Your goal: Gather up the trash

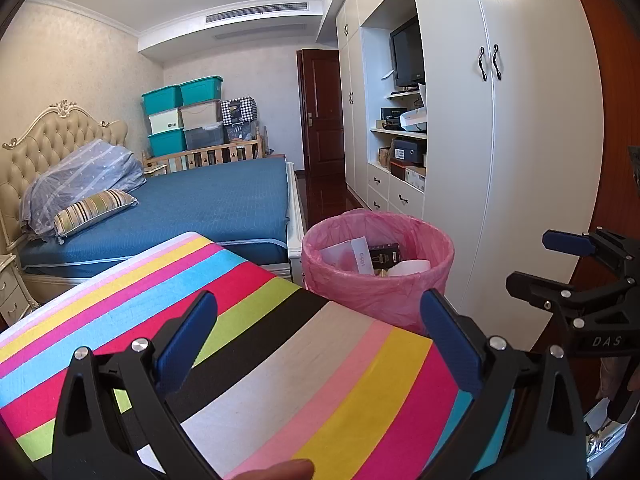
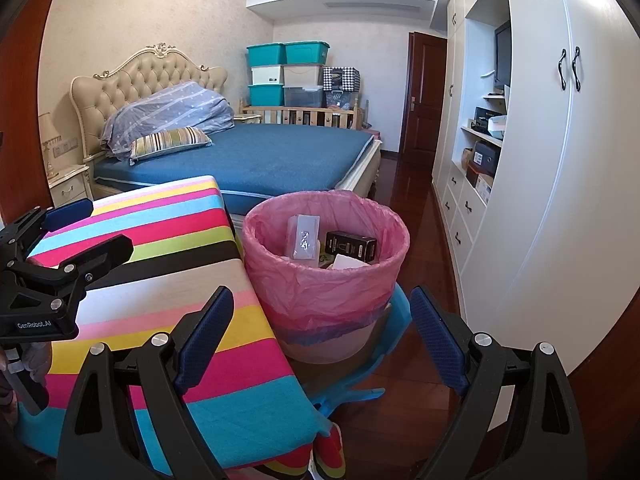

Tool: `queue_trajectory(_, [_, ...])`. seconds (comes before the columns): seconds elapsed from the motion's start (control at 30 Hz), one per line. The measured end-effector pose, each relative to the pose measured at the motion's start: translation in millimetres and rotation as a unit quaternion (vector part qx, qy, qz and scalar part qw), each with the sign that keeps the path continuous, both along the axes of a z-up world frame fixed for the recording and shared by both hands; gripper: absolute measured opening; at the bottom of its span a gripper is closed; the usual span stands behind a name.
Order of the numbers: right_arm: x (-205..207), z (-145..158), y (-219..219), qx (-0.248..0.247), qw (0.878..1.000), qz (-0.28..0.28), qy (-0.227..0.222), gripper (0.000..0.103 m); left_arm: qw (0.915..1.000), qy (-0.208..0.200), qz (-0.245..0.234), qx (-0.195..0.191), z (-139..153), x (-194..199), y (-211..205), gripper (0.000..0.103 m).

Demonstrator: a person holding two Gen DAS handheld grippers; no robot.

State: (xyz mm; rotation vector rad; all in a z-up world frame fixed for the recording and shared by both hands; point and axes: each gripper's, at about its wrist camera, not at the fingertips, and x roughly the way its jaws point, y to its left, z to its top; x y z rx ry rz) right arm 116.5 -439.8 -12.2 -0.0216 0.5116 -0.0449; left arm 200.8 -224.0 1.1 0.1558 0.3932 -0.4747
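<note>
Both grippers, left (image 1: pixel 316 344) and right (image 2: pixel 322 340), hovered with fingers spread wide, holding nothing. The striped table (image 1: pixel 280 360) looked bare, while boxes and paper already sat in the pink-lined bin (image 2: pixel 326 276) just right of it (collecting seemed finished).

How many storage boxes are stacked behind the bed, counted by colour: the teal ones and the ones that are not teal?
Teal boxes: 3
White or clear boxes: 3
Total: 6
</note>
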Motion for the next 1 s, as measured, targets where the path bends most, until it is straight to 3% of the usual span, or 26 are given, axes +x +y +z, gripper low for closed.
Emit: queue_trajectory(1.0, [-2.9, -3.0, -0.3, 0.001, 1.0, -0.003, 0.001, 0.085, 1.0, 0.005, -0.002, -0.001, -6.2, 1.6, 0.9, 0.098])
